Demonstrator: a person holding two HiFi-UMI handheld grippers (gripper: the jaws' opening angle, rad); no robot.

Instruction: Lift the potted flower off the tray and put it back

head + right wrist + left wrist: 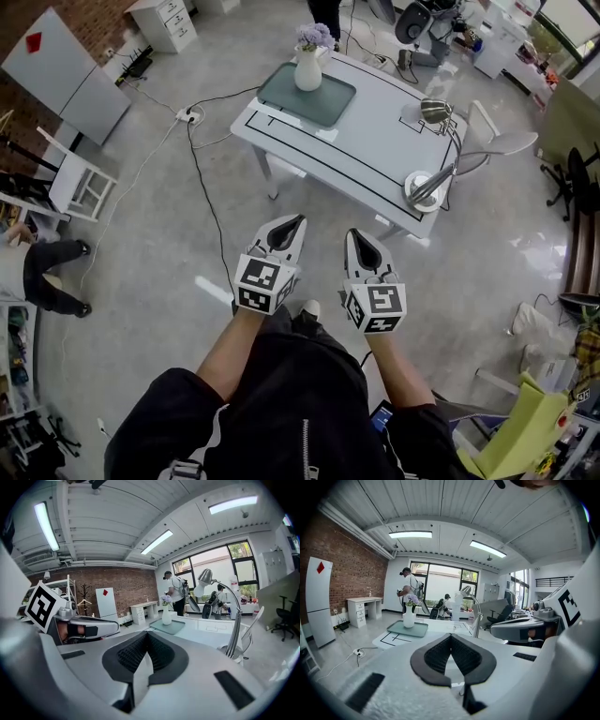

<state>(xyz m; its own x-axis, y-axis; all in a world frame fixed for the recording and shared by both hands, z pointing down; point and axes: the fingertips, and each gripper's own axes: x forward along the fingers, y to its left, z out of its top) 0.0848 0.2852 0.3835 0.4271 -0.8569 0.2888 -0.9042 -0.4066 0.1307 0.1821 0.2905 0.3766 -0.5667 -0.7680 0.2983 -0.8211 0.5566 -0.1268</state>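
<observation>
A person stands on the grey floor well short of a white table, holding the left gripper and the right gripper side by side at waist level, both tipped slightly downward toward it. Each gripper's own view shows its dark jaws pressed together at the tips with nothing between them. The potted flower, a white vase of purple blooms, stands upright on the green tray at the table's far left end, well apart from both grippers. A silver desk lamp occupies the table's right end. On the floor to the left of the table lies a power strip with trailing cables, and a white chair sits further left.
</observation>
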